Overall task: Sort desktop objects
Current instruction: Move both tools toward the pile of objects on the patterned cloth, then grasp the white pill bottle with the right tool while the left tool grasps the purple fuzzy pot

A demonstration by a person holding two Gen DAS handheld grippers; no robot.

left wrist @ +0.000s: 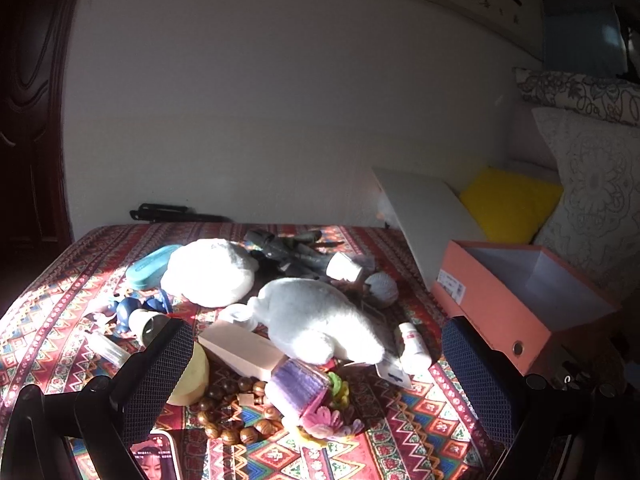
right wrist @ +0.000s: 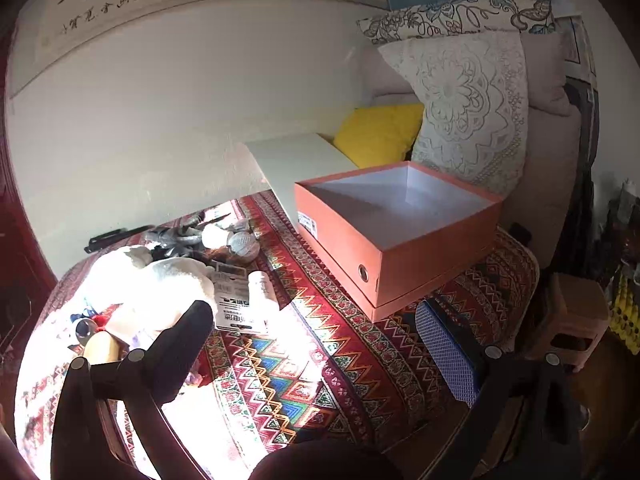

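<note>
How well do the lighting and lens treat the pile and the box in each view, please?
Left wrist view: hard sunlight bleaches the plush and leaves the cloth's left edge dark; the box is evenly lit. Right wrist view: glare washes out the pile and near cloth; fisheye bends the wall line; the box interior reads clearly.

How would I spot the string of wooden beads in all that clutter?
Start at the orange box on the right of the patterned tablecloth, then move left past the grey plush toy to the near edge of the pile. The wooden beads lie there in a loose loop beside the purple brush: the only round, brown, glossy things.
</note>
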